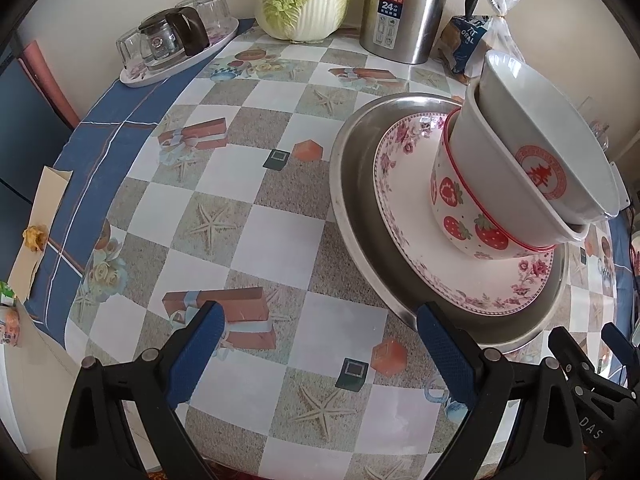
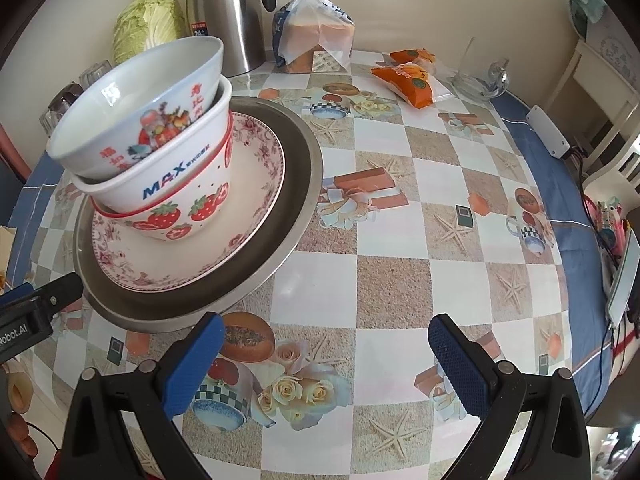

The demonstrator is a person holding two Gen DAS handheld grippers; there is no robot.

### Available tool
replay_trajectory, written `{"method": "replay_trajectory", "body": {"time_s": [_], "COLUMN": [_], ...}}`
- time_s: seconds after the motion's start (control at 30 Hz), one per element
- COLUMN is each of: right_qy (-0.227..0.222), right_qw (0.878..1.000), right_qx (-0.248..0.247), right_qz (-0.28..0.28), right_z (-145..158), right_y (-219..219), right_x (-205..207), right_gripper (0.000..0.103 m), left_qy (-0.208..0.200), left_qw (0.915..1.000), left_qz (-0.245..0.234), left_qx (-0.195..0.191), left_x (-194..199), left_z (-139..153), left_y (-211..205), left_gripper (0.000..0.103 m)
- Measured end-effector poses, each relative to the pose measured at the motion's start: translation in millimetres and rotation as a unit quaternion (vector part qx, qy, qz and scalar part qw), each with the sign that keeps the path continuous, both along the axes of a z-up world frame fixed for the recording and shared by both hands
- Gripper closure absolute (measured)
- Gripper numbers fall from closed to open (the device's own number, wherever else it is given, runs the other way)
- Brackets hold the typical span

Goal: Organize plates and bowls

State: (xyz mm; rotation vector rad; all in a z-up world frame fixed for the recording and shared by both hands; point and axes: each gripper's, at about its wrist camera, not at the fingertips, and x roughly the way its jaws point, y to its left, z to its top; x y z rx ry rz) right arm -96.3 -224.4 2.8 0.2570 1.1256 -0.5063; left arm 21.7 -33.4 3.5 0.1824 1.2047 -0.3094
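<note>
Nearest to us, the left tongs [image 1: 318, 344] are spread wide and hold nothing. One blue pad sits over the bare surface [image 1: 256, 216] and the other looks very near the rim of the metal tray [image 1: 352, 216], though I cannot tell if it touches. The right tongs [image 2: 326, 354] are spread wide too and grasp nothing, hanging over the checked cloth just beside the same tray.

The dishes are all in one pile on that tray, near the middle of the surface. The big flat things are at the bottom, which I think is so the pile stays steady. The flowered plate [image 1: 460, 280] lies in the tray. The strawberry bowl [image 1: 468, 216] stands on the plate. A white bowl with blue letters [image 2: 168, 176] sits inside it, and a white bowl with red writing [image 2: 132, 120] is on top. The top bowls lean to one side (they could slip if bumped).

Farther back by the wall stand a steel kettle [image 1: 404, 12], a cabbage [image 1: 304, 0] and a bag of bread [image 2: 316, 32].
</note>
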Motion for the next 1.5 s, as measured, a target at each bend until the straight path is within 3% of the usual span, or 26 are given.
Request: {"method": "replay_trajectory", "body": {"time_s": [1.5], "right_qy": [-0.001], "right_qw": [1.0], "right_qx": [-0.004], "right_qz": [0.001], "right_z": [2.2], "right_y": [-1.9], "right_x": [1.0], "right_gripper": [0.0], "left_qy": [-0.02], "left_qw": [0.9997], "left_qz": [0.0], "left_qx": [0.011], "left_x": [-2.1], "left_z": [6.0], "left_y": [-3.3], "left_gripper": [0.006]}}
